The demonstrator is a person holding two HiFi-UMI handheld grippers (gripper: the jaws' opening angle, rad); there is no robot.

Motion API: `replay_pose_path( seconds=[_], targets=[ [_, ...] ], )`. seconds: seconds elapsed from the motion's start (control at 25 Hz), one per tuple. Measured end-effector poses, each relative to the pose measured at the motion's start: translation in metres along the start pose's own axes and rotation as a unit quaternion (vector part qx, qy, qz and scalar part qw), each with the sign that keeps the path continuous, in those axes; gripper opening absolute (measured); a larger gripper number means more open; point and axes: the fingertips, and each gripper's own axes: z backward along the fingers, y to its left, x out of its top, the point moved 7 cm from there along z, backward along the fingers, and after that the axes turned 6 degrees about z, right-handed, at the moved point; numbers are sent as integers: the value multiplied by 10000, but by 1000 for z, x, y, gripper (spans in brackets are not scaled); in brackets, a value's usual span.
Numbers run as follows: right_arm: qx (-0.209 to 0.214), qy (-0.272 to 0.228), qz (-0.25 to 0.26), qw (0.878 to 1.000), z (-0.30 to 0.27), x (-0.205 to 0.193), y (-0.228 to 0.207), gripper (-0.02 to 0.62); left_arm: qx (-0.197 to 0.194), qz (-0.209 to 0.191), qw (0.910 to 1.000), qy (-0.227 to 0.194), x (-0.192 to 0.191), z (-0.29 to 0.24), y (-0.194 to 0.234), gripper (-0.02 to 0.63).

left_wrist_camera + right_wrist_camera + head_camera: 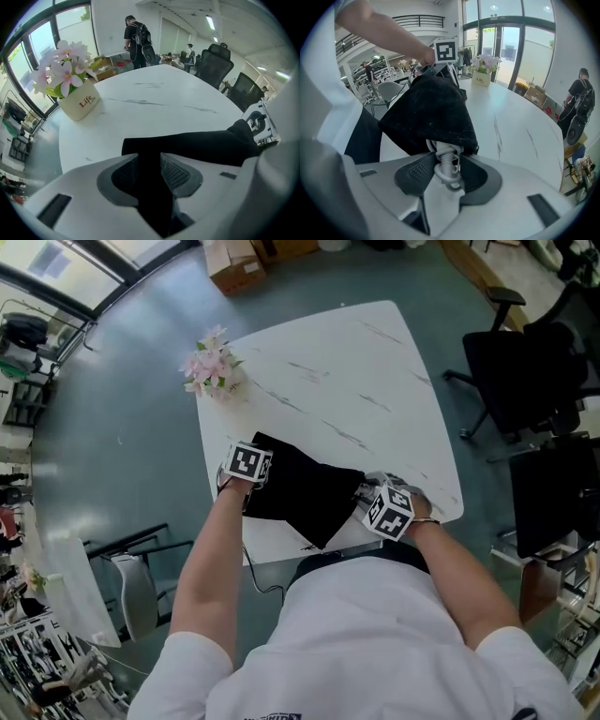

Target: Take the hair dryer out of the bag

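Right gripper (446, 161) clamped on the white hair dryer cord (447, 174), which pokes from the mouth of the black bag (431, 110).
Left gripper (149, 161) stands open at the bag's left end, dark cloth between its pads, unsqueezed. The dryer's body is hidden inside the bag. The bag lies by the near edge of the marble table (375, 390); open tabletop stretches beyond to a flower pot (79, 104) at the corner.

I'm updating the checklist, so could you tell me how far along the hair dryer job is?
Done: only a white cord end pokes from the black bag's mouth. In hand: the right gripper is clamped on that cord; the left gripper stands open astride the bag's far end. Left: no dryer body shows yet, presumably inside the bag, so pulling it out is yet to come.
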Motion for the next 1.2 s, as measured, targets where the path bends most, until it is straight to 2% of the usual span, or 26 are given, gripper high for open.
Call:
replay_pose_path(
  seconds=[0.32, 0.44, 0.56, 0.72, 0.8, 0.96, 1.2],
  targets=[
    [-36, 13, -24, 10000, 1, -3, 1, 173, -173, -162, 9993, 281, -1, -14, -7, 147],
    [-51, 18, 0, 10000, 1, -3, 1, 175, -257, -226, 9988, 354, 1, -16, -9, 107],
    [-73, 3, 15, 10000, 1, -2, 1, 173, -216, -337, 9985, 386, 2, -16, -15, 32],
    [-72, -4, 34, 10000, 2, -2, 1, 173, -45, -339, 9988, 361, -2, -14, -16, 28],
    [-79, -12, 41, 10000, 2, -2, 0, 173, 11, -226, 9991, 351, -5, -12, -11, 28],
    [-106, -19, 39, 9999, 2, -2, -2, 172, 68, 298, 9991, 305, -12, -8, 5, 28],
    [-152, 13, 0, 9999, 5, -7, -6, 170, 342, 1072, 9933, 245, -29, 4, 33, 28]
  ],
)
